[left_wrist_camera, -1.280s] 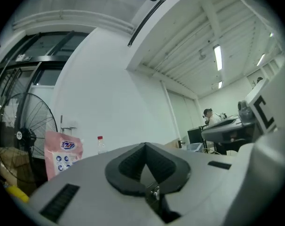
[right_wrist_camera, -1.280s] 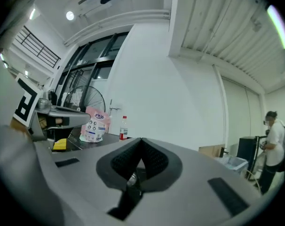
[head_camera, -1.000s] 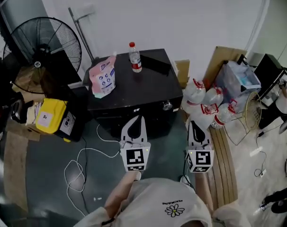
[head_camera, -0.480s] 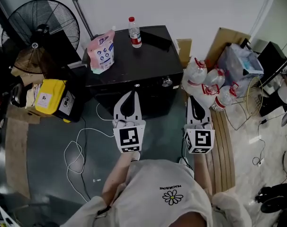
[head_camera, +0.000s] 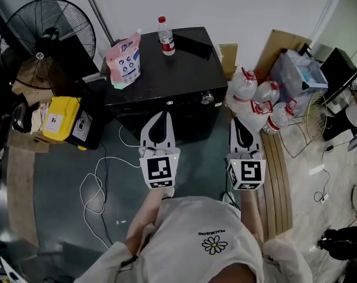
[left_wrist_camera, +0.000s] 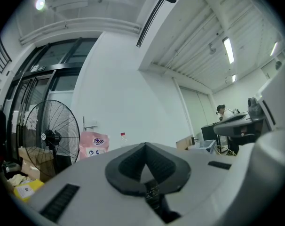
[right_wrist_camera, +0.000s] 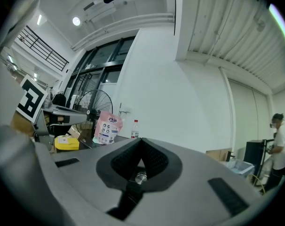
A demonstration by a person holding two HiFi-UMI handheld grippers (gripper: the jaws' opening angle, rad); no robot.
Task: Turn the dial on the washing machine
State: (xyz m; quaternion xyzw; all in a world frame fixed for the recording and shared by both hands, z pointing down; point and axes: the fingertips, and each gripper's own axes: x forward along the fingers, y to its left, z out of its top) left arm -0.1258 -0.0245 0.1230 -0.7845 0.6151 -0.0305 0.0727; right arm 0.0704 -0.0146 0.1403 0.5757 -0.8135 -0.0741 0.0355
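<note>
The black washing machine (head_camera: pixel 167 75) stands against the white wall. Its silver dial (head_camera: pixel 207 98) is on the front panel near the right corner. My left gripper (head_camera: pixel 164 114) is held low in front of the machine's middle, its jaws meeting at the tips with nothing between them. My right gripper (head_camera: pixel 237 120) hangs just right of and below the dial, apart from it and also shut on nothing. In the left gripper view the left gripper (left_wrist_camera: pixel 145 145) points up at the wall. In the right gripper view a small silver knob (right_wrist_camera: pixel 140 177) shows behind the right gripper (right_wrist_camera: pixel 141 139).
A pink pouch (head_camera: pixel 125 61), a water bottle (head_camera: pixel 165 36) and a black box (head_camera: pixel 193 45) sit on the machine's top. A standing fan (head_camera: pixel 46 34) and a yellow case (head_camera: pixel 60 127) are to the left. Water jugs (head_camera: pixel 258 102) crowd the right. A white cable (head_camera: pixel 99 181) lies on the floor.
Both grippers have come a little nearer to the machine's front, and the head view has shifted so the machine sits higher in it. The jaws stay shut.
</note>
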